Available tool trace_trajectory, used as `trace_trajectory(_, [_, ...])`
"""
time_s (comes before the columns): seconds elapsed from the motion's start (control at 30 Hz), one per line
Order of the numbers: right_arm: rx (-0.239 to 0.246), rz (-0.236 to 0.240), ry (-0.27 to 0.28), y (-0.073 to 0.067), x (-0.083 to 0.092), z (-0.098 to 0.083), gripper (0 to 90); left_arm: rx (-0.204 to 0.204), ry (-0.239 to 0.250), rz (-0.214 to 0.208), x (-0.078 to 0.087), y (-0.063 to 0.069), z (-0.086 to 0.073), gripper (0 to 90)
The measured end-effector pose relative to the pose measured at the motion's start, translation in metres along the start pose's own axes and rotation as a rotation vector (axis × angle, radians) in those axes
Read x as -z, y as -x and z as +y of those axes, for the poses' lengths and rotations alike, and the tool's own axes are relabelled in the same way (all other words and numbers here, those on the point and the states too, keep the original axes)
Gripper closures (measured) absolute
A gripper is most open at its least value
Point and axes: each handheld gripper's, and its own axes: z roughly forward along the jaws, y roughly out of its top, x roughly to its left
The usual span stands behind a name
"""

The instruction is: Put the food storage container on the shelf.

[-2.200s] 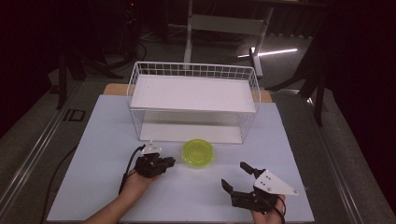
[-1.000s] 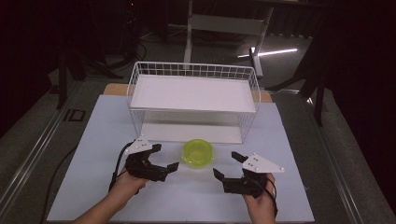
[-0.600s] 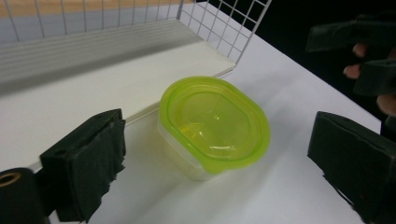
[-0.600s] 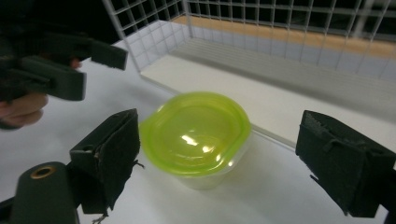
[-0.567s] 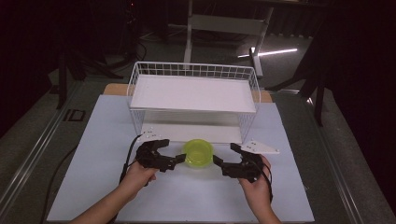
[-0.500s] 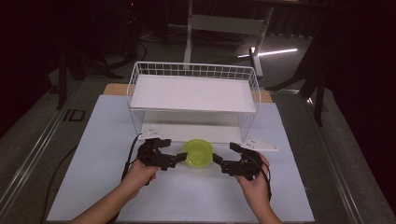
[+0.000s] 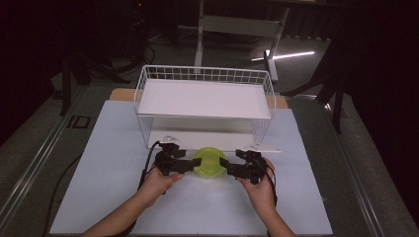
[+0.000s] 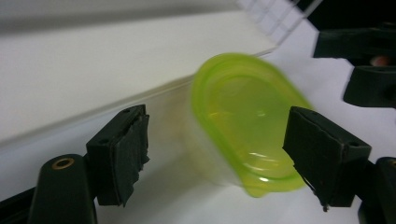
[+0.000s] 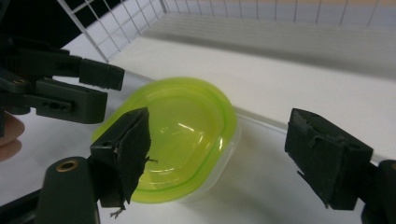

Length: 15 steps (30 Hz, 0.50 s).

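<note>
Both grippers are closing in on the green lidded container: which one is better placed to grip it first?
Left, probably. In its own view the left gripper already has the green container between its jaws, the lid edge at one pad. The right gripper straddles less of it; one pad overlaps the lid, the other stands well clear. Both jaws have just been closing.

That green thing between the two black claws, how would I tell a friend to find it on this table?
Start at the white wire rack at the back of the white table. Just in front of its lower shelf sits a small round container with a lime-green lid, flanked by the left gripper and right gripper. It is the one brightly coloured, translucent item among white and black things.
</note>
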Motion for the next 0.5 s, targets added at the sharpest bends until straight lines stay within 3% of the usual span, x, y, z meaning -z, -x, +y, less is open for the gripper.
trace_trajectory(0.2, [-0.024, -0.001, -0.038, 0.003, -0.011, -0.003, 26.4, 0.059, -0.005, -0.025, -0.004, -0.005, -0.003, 32.2])
trace_trajectory(0.37, [-0.106, 0.019, -0.066, 0.005, -0.016, -0.005, 33.2, 0.061, -0.018, -0.069, -0.008, -0.006, -0.005, 45.7])
trace_trajectory(0.47, [-0.118, 0.011, -0.077, 0.005, -0.017, -0.006, 37.0, 0.064, -0.028, -0.094, -0.01, -0.006, -0.006, 53.0])
trace_trajectory(0.5, [-0.13, 0.016, -0.085, 0.006, -0.018, -0.007, 38.3, 0.074, -0.035, -0.125, -0.01, -0.007, -0.007, 53.0])
